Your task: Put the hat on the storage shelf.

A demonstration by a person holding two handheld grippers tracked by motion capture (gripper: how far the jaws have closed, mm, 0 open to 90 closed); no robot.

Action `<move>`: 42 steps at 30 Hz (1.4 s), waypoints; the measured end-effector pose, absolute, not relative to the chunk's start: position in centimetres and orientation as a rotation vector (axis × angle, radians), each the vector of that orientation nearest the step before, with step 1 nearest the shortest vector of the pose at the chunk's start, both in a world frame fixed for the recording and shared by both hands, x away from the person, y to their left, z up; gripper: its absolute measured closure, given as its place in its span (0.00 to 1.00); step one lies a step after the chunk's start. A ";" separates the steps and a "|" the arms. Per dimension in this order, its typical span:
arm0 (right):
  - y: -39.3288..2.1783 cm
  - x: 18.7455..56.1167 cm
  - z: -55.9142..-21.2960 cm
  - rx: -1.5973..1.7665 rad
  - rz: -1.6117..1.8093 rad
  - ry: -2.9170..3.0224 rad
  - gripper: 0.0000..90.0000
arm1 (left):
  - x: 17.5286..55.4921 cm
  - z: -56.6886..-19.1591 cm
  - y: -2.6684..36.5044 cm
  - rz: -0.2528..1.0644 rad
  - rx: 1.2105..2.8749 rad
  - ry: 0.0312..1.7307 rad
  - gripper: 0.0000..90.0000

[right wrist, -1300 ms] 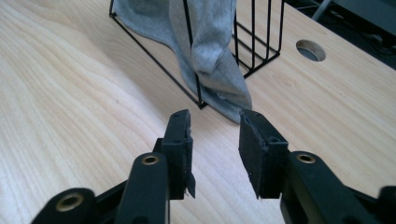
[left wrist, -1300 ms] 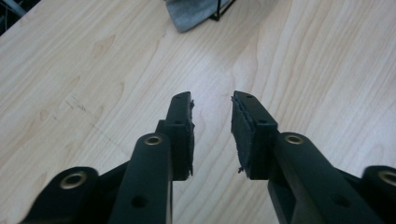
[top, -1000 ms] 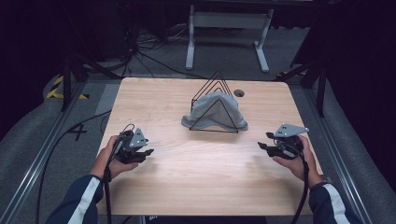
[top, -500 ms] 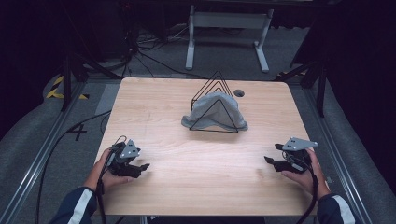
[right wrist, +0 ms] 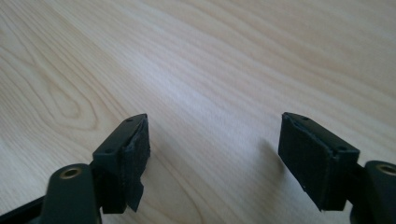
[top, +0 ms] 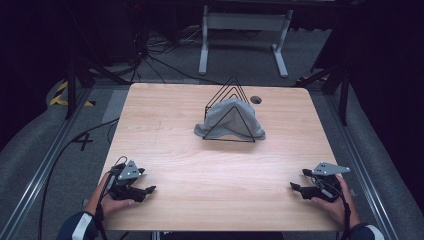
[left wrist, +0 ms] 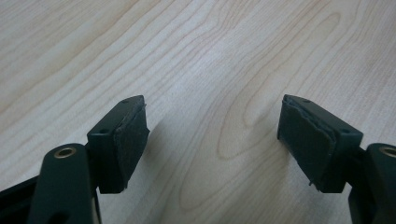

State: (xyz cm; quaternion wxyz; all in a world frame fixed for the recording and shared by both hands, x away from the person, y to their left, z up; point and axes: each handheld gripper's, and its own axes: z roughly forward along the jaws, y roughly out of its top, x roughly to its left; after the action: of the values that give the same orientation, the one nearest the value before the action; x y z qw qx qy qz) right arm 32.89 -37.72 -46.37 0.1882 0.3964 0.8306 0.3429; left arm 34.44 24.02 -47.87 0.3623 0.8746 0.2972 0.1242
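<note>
On the near side of the table (top: 220,165), well short of the wire rack (top: 229,107), you are holding both tools low at the front corners.

Item: left gripper (top: 142,191). You are drawing it back toward yourself; a second ago it was sitting higher up the board, closer to the rack. Its jaws are standing wide apart with nothing between them, bare wood grain showing in the gap in the left gripper view (left wrist: 212,126).

Item: right gripper (top: 298,189). It is retreating likewise, and is now lying near the front right edge, well apart from the rack. Jaws spread wide, gripping nothing (right wrist: 215,140).

Item: grey cloth (top: 227,120). It is hanging draped over the rack at the far centre of the table, its hem resting on the wood at the rack's left foot. It has not moved over the last second.

Note: with both tools pulling away empty while the cloth sits undisturbed, you are probably finishing the hanging, or resetting before another reach.
</note>
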 end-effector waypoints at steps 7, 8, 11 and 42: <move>-38.2 32.5 -46.8 1.149 0.999 2.283 0.25 | 34.0 -48.2 24.4 0.335 2.217 0.810 0.22; -38.2 32.5 -46.8 1.152 1.000 2.281 0.25 | 33.9 -48.2 24.3 0.327 2.208 0.824 0.21; -38.2 32.6 -46.8 1.166 0.993 2.266 0.25 | 34.0 -48.2 24.3 0.331 2.210 0.825 0.21; -38.2 32.6 -46.8 1.187 0.978 2.257 0.21 | 34.1 -48.2 24.3 0.339 2.215 0.841 0.17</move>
State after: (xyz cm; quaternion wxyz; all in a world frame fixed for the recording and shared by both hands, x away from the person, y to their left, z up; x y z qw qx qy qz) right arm 32.60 -38.22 -46.79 0.2039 0.4255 0.8090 0.3505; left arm 34.09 24.29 -48.24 0.3653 0.8615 0.3270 0.1317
